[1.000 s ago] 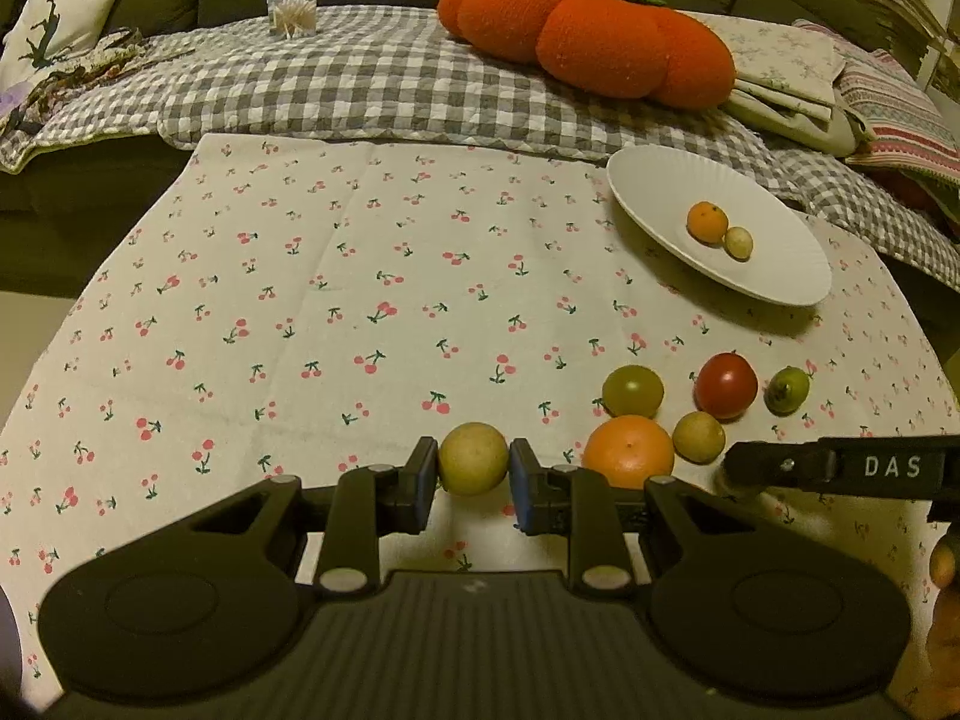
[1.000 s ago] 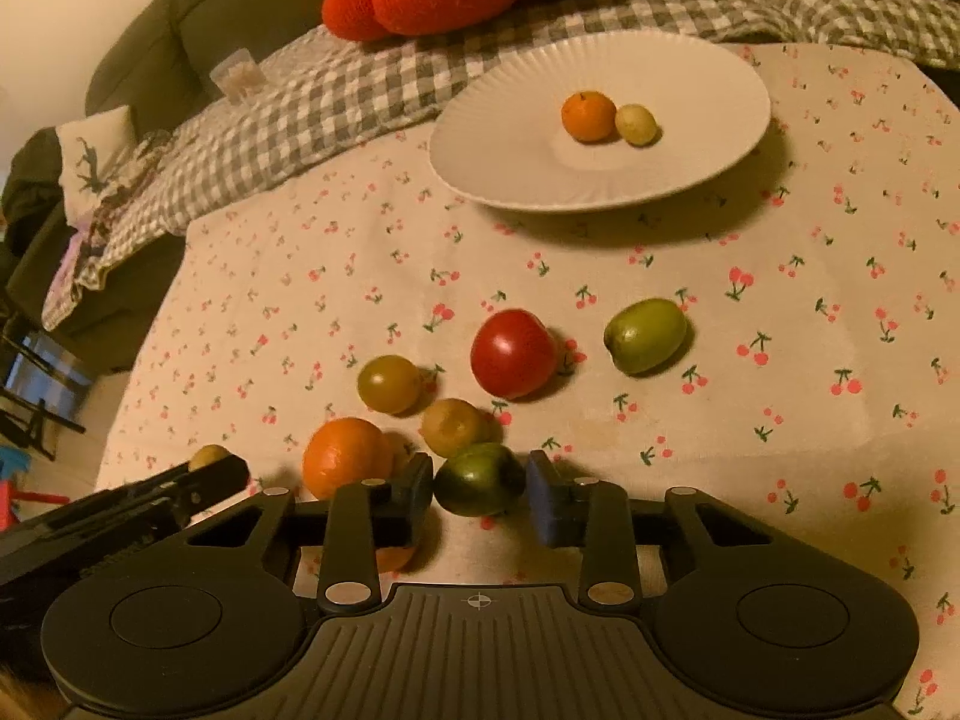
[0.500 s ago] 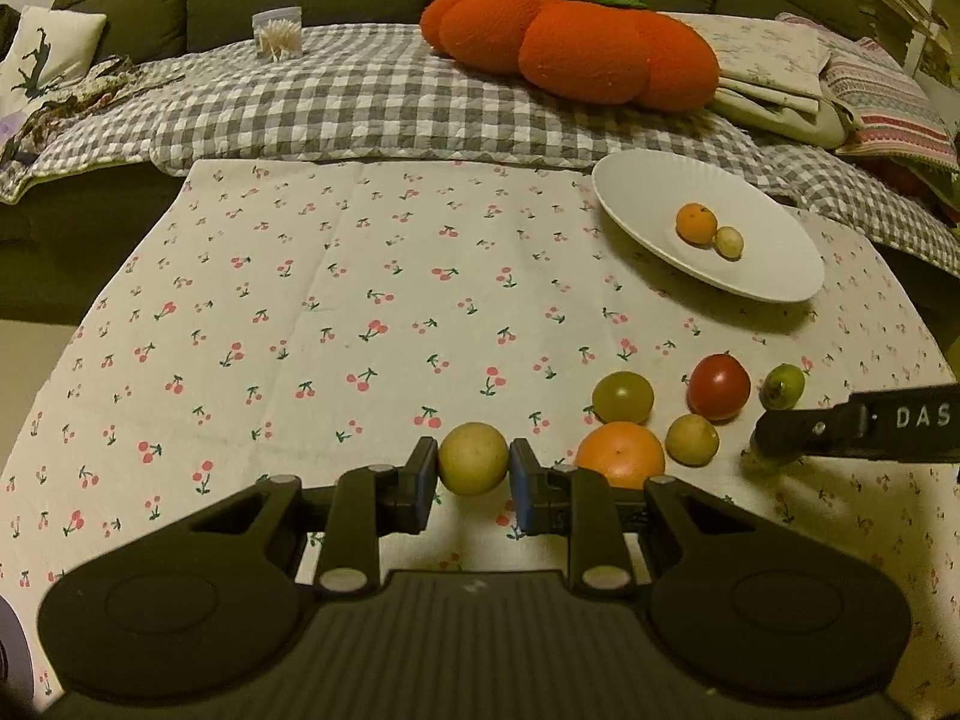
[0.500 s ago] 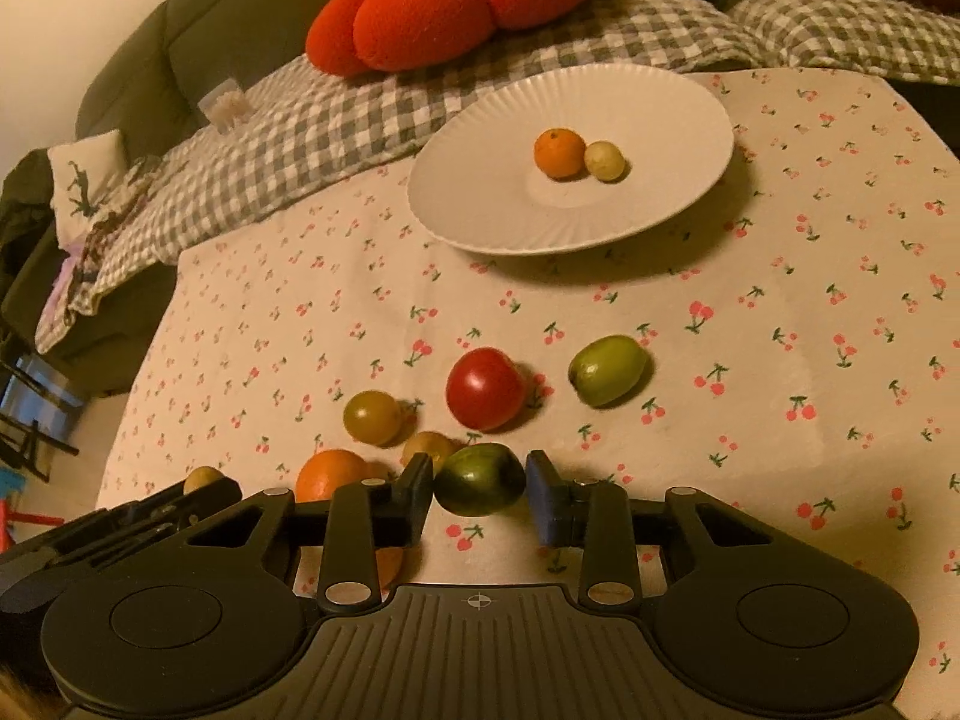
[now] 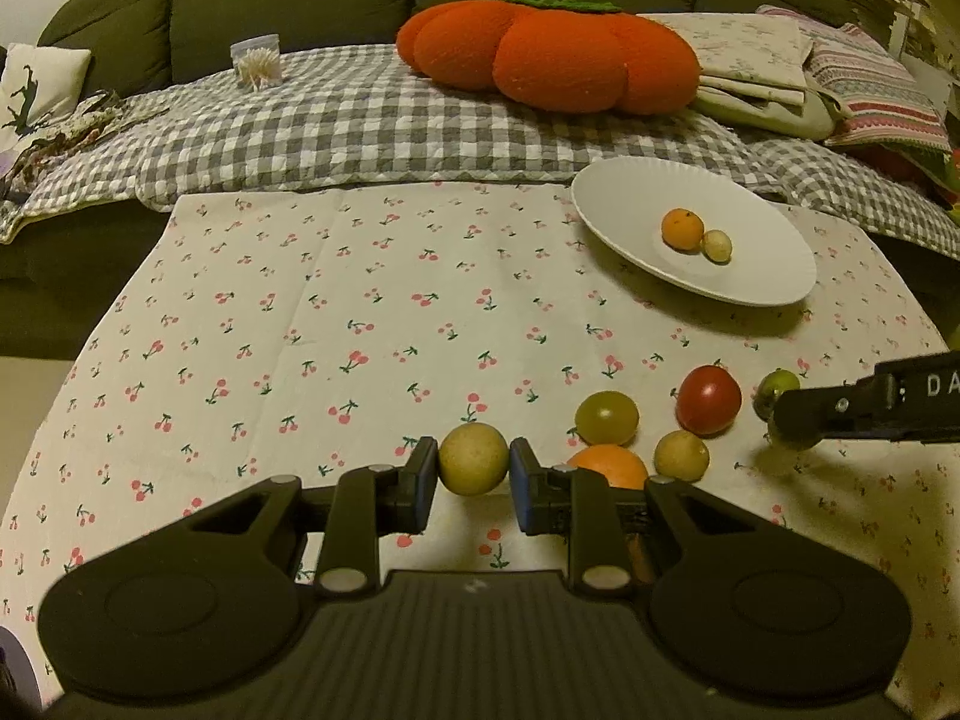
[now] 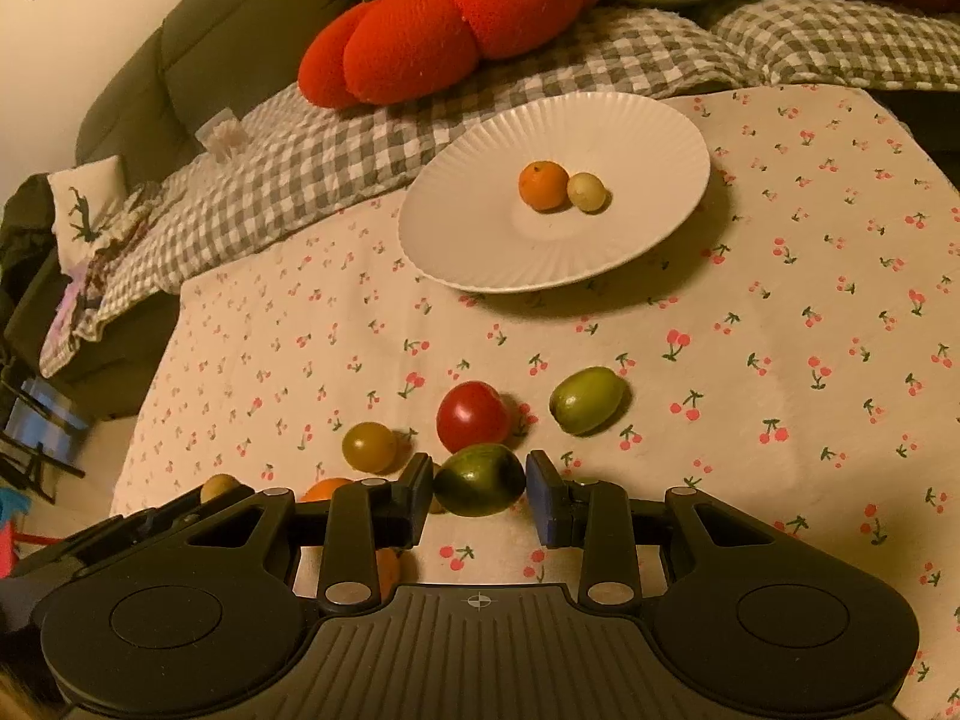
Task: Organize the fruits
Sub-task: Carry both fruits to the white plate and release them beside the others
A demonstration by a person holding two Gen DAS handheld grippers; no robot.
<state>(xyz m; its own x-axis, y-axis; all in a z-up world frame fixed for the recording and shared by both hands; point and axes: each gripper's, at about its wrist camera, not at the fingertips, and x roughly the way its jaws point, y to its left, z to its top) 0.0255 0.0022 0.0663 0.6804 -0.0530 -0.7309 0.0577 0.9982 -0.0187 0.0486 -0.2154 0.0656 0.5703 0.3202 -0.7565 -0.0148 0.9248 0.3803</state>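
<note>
I hold two fruits at once above the cherry-print tablecloth (image 5: 360, 300). My left gripper (image 5: 472, 471) pinches a round yellow-green fruit (image 5: 473, 459) between its blue pads. My right gripper (image 6: 480, 483) has a dark green tomato-like fruit (image 6: 479, 479) between its fingers; the left pad touches it, while the right shows a slight gap. The ribbed white plate (image 6: 630, 132), further back, already carries a small orange citrus (image 6: 543, 185) and a pale round fruit (image 6: 587, 192) side by side. I judge this the carrying step; next, both loads need moving over the plate and releasing gently so nothing rolls off.
</note>
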